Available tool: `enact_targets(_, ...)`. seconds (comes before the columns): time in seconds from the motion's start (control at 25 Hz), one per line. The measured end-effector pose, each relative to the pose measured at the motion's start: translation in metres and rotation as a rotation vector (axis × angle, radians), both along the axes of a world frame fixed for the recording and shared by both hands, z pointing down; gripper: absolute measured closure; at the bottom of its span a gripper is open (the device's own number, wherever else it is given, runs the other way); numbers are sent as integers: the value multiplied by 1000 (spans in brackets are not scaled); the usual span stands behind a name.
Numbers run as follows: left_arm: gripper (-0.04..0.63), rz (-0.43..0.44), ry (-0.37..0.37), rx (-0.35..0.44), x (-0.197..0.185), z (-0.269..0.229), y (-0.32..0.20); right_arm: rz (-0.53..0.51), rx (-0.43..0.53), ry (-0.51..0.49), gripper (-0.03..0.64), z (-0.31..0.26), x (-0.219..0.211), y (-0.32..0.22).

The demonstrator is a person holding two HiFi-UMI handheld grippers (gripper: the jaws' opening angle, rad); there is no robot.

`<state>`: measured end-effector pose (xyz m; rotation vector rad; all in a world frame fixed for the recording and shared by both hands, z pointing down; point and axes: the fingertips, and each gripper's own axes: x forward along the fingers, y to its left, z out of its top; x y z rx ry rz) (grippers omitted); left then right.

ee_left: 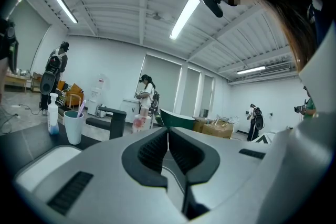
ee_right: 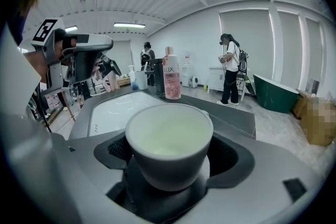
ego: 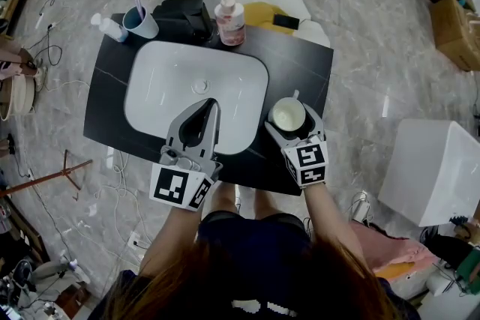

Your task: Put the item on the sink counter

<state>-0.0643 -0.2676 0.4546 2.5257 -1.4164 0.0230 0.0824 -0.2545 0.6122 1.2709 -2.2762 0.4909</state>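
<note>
White cup (ee_right: 169, 136) clamped betw. R tongs (ego: 292, 121).

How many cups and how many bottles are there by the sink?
Cups: 2 (blue cup, white cup in the right claw)
Bottles: 2 (pink bottle, white bottle)
Total: 4

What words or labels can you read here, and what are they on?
"LUX": on the pink bottle.
Smaller print below it on the same bottle: too blurred to read.
Marker cube on each gripper: black-and-white square patterns only, no words.
Cup: no print shows.
</note>
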Motion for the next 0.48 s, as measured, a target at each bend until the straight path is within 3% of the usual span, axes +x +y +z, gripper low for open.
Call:
enact_targets(0.16, 571, -1, 1, 0, 1, -1, 0, -35, 16, 44, 181, 4, -4, -2)
enact_targets(0.48, 571, -11, -3, -3, -1, 1, 3, -35, 46, 31, 181, 3, -8, -10)
